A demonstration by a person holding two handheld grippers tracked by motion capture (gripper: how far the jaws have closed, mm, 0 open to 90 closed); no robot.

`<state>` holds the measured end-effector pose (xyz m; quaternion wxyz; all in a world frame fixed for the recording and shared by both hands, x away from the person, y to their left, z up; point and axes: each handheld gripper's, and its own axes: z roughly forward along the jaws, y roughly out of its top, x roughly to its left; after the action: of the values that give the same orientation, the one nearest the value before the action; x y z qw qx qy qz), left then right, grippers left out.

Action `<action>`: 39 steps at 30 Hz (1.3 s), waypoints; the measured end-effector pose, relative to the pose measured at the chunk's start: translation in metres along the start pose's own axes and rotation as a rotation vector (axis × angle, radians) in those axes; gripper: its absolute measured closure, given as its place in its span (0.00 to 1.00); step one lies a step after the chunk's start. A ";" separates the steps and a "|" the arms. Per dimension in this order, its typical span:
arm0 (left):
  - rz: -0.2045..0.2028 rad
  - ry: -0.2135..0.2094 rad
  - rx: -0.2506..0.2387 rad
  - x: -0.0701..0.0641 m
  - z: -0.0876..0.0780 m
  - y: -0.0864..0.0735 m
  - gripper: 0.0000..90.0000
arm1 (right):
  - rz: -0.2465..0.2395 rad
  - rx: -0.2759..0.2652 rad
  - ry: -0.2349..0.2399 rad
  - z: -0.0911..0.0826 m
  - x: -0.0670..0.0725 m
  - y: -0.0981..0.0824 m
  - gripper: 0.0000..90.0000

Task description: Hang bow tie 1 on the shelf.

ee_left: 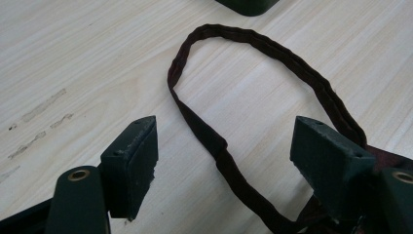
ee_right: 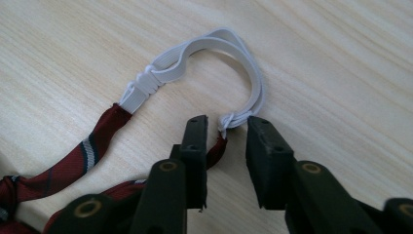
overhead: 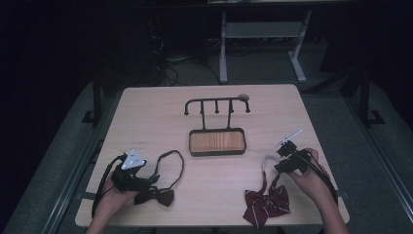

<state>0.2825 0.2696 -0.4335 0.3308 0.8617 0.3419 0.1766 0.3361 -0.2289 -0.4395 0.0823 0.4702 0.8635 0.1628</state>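
High view: pale wood table (overhead: 146,105) on grey floor, dark room. Left gripper (overhead: 146,181) open over dark bow tie (overhead: 156,196). Right gripper (overhead: 282,161) part open astride red bow tie's (overhead: 267,202) white elastic (ee_right: 214,48), not gripping.

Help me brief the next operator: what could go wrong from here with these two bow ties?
1. The right gripper has its jaws around the white elastic loop near a knot without clearly pinching it; the thin band may slip out.
2. The left gripper stands wide open over the dark bow tie's strap, which lies flat on the table and may be missed.
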 end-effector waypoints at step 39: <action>-0.011 0.000 -0.001 0.002 -0.001 -0.002 0.29 | -0.016 -0.004 0.111 -0.017 0.005 0.009 0.94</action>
<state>0.2830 0.2728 -0.4340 0.3320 0.8596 0.3466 0.1751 0.3354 -0.2238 -0.4199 0.0366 0.4533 0.8702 0.1897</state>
